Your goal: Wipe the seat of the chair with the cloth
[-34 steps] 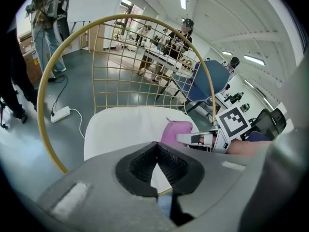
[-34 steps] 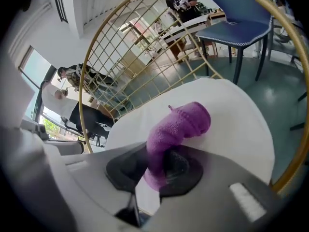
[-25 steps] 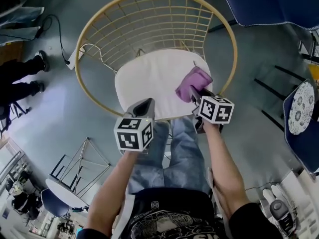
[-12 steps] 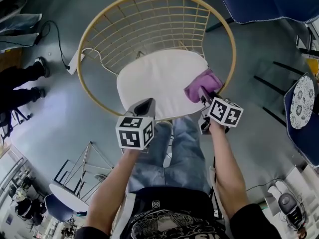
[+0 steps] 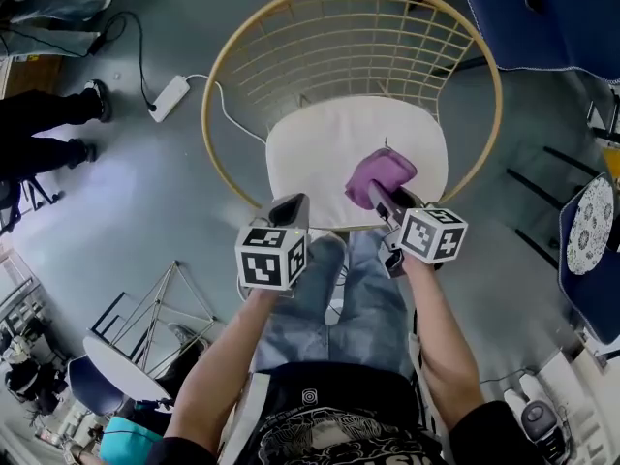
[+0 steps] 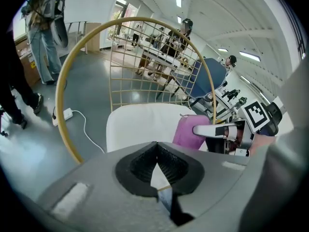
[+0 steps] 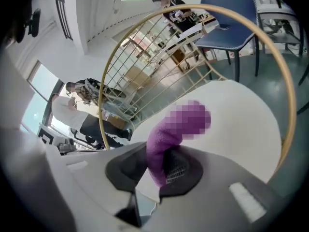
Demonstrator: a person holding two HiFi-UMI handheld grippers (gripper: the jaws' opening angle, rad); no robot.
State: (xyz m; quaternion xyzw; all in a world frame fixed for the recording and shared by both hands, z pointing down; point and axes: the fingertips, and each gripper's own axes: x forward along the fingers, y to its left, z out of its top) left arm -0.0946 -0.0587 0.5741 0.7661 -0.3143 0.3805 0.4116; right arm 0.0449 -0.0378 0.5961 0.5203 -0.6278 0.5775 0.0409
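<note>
head view is showing us the right gripper [image 5: 380,200] clamping its 2 jaws on the purple cloth [image 5: 381,172]. the cloth is lying on the white seat [image 5: 320,148] near its front edge, right of the middle, and is bunching away from the jaws toward the back edge. we are holding the left gripper [image 5: 289,207] pinched together and empty over the front edge. we are judging that most bare seat is lying left of the cloth, so the right gripper is sitting nearer.
</note>
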